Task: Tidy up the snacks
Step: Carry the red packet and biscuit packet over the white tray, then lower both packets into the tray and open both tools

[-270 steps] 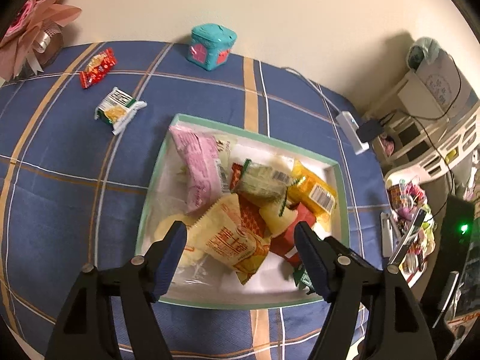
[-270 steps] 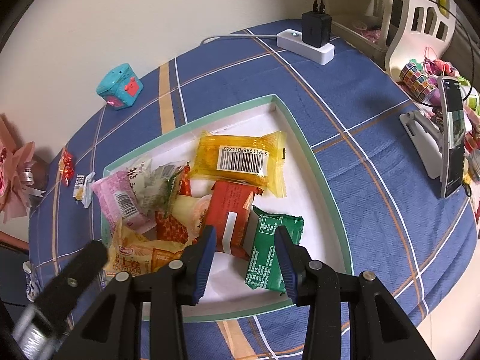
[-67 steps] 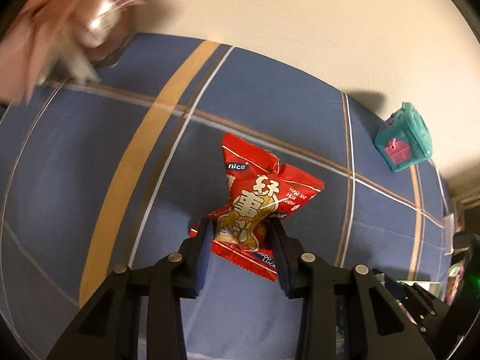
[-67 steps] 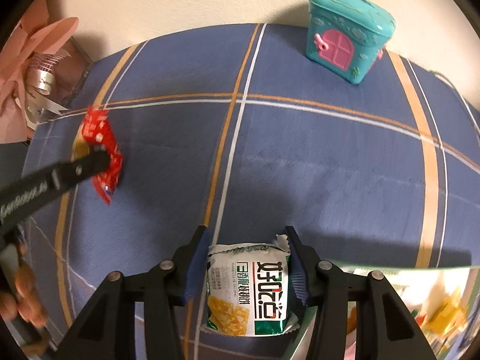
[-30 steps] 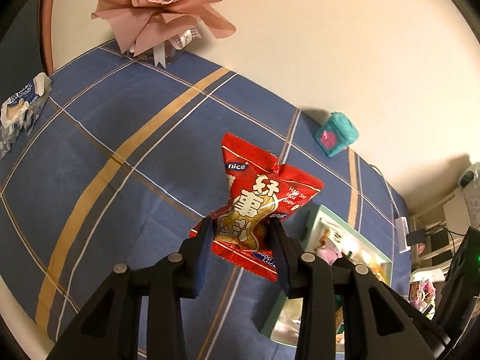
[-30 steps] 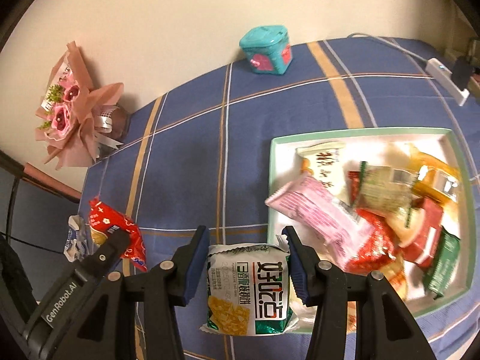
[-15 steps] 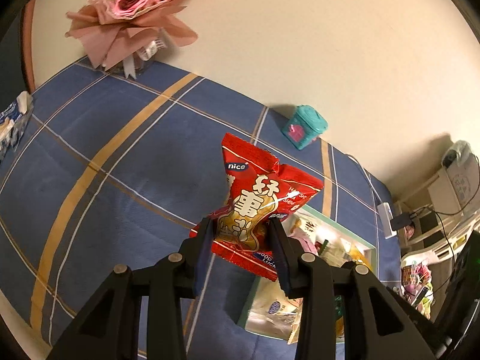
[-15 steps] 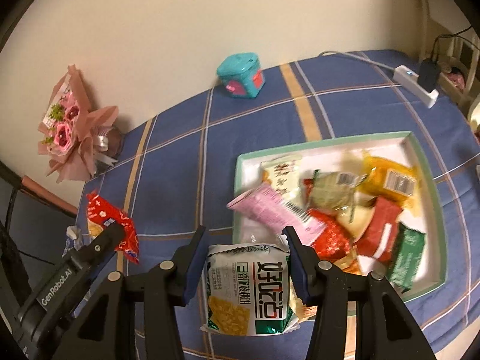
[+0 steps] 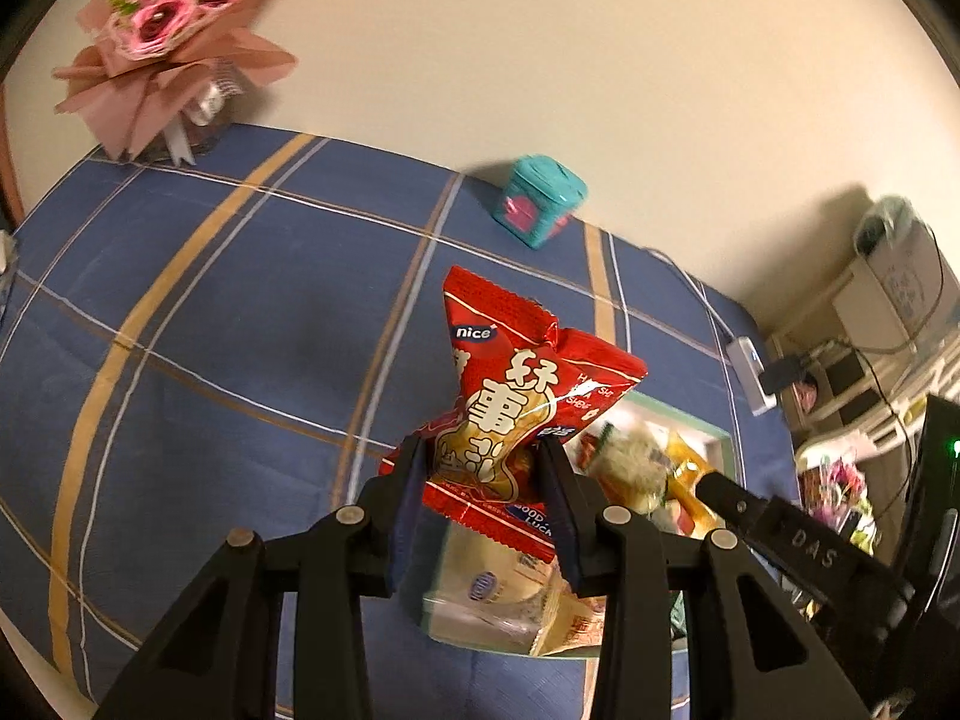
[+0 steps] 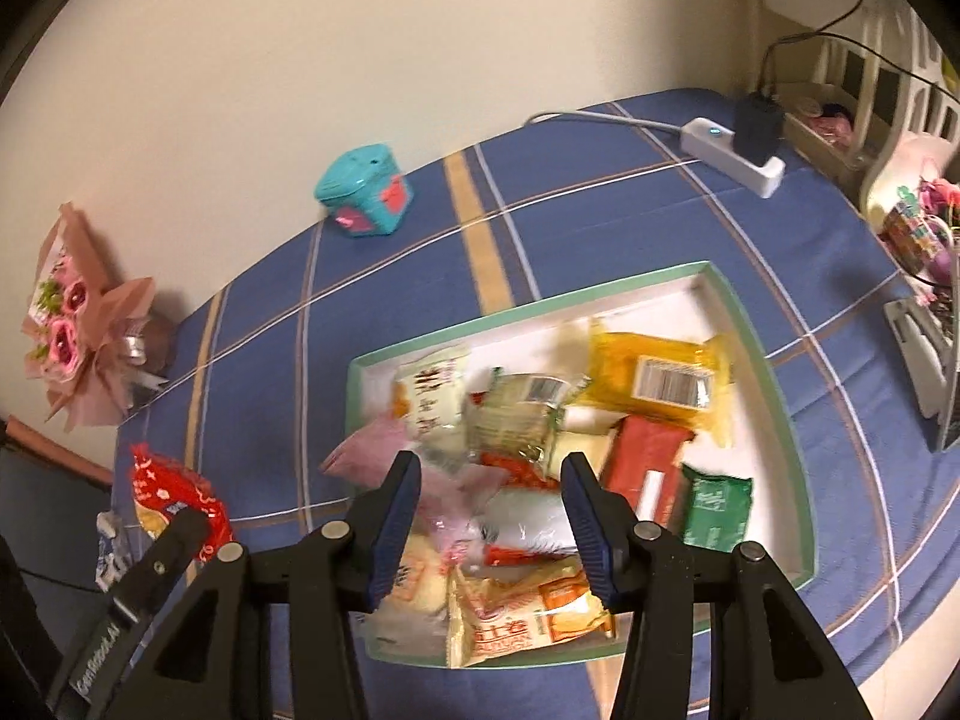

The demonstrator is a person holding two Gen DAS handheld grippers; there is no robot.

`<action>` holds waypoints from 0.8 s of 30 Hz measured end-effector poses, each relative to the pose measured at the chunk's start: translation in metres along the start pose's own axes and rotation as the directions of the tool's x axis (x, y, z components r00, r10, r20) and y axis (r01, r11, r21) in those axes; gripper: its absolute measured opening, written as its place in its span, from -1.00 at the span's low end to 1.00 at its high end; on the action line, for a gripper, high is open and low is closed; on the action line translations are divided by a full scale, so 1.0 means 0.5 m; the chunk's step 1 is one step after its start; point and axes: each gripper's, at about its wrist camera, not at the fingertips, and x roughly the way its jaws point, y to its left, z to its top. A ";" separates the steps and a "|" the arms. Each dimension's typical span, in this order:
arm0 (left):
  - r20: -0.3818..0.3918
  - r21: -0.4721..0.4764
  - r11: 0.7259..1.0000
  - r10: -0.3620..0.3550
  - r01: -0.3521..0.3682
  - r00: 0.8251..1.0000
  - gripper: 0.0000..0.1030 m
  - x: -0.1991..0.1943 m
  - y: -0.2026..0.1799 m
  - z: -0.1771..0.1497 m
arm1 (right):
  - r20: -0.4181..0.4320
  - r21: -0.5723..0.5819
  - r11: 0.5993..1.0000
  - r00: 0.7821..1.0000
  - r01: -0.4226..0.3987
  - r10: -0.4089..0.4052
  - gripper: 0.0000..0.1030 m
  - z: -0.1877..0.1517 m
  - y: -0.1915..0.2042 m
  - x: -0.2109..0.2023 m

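Observation:
A crinkled red snack packet (image 9: 522, 396) hangs over the near left corner of the green-rimmed white tray (image 9: 433, 615), and my left gripper (image 9: 486, 492) is shut on it. From the right wrist view that packet (image 10: 174, 498) and the left gripper's finger show at the lower left, beside the tray (image 10: 540, 303). My right gripper (image 10: 491, 480) stands open above the tray's near half with nothing between its fingers. Under it lie several packets: a yellow one (image 10: 660, 378), a green one (image 10: 717, 504), a pink one (image 10: 384, 456). The right gripper's black finger (image 9: 780, 534) crosses the tray.
A teal house-shaped box (image 10: 366, 192) sits at the back of the blue checked tablecloth (image 9: 210, 360). A pink bouquet (image 9: 168, 42) stands at the far left corner. A white power strip (image 10: 732, 162) with a plug lies at the back right, by cluttered shelves (image 9: 888, 324).
Both grippers have swung over to the tray. The green and white packet that the right gripper held half a second ago is gone from its fingers. The left still holds the red packet.

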 end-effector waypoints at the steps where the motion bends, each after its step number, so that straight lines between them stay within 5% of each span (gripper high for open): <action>1: -0.004 0.009 1.000 -0.001 0.001 1.000 -0.23 0.002 -0.007 -0.003 | -0.002 0.000 1.000 1.000 0.004 -0.004 0.00 0.001 -0.004 0.001; 24: -0.123 0.241 0.968 -0.036 0.065 0.992 -0.22 0.081 -0.171 -0.057 | -0.022 0.109 0.993 0.999 0.048 -0.046 0.00 0.013 -0.104 0.007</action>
